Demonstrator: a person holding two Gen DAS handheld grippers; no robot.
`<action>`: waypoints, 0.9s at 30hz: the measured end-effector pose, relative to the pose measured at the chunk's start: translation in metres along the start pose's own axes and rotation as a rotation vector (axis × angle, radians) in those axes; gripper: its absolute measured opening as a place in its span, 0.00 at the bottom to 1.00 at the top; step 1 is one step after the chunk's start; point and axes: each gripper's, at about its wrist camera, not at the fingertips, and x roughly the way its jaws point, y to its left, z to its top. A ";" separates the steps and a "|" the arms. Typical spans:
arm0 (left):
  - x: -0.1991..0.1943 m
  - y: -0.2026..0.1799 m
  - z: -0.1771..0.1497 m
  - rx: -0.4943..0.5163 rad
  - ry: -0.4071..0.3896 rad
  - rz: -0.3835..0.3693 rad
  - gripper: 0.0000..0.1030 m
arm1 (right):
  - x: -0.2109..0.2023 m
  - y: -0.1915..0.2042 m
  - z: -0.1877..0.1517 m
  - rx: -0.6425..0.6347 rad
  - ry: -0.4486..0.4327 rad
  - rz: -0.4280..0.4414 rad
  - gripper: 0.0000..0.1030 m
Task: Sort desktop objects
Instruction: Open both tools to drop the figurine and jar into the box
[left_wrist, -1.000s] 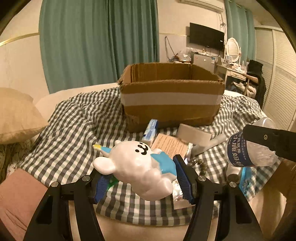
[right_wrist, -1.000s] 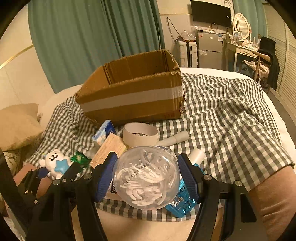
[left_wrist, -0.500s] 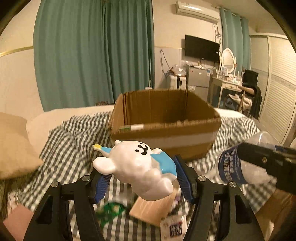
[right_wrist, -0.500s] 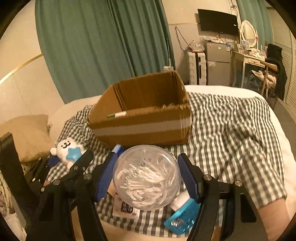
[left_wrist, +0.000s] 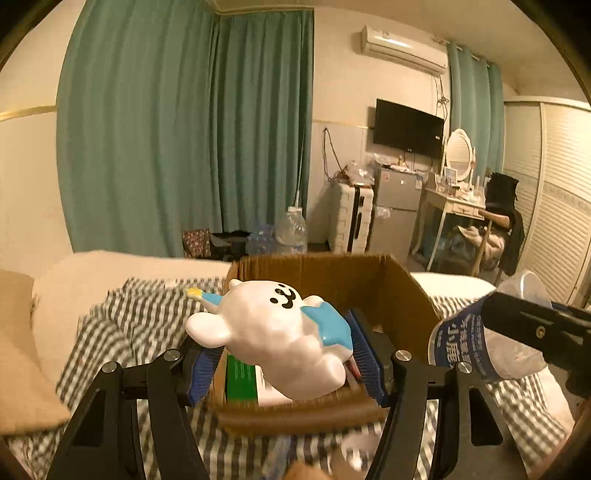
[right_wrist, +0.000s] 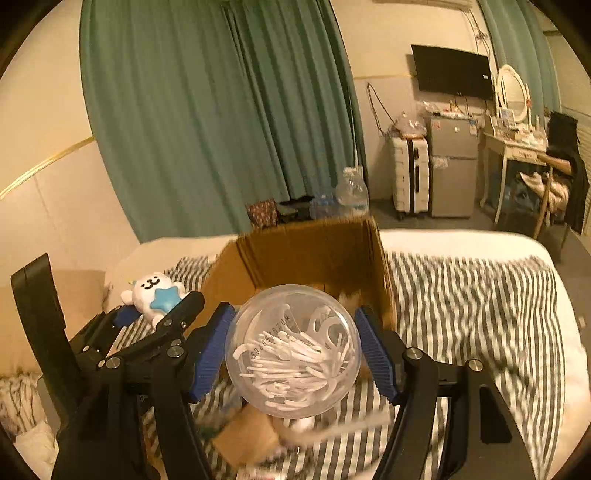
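Carrying two items at once toward the cardboard box (left_wrist: 402, 295) on the checked cloth (right_wrist: 476, 295). Left gripper (left_wrist: 284, 354) pinches the white bear toy (left_wrist: 273, 332) across its rounded glossy body, tilted, above the box's near-left corner; risk: the smooth curve slips from the pads and lands outside the near wall. Right gripper (right_wrist: 295, 354) clamps the clear jar of floss picks (right_wrist: 293, 350) over the near edge; risk: the round wall rolls out, or the two tools collide. Box contents: a green-and-white package (left_wrist: 240, 380); the rest is blurred.
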 end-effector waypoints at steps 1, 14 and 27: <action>0.005 0.001 0.004 0.003 -0.002 0.000 0.64 | 0.008 0.000 0.008 -0.009 -0.006 -0.002 0.65; 0.125 0.020 0.019 -0.027 0.104 0.008 0.64 | 0.140 -0.051 0.035 0.068 0.125 0.008 0.65; 0.145 0.006 0.017 -0.013 0.198 0.020 0.87 | 0.157 -0.061 0.031 0.090 0.130 -0.001 0.68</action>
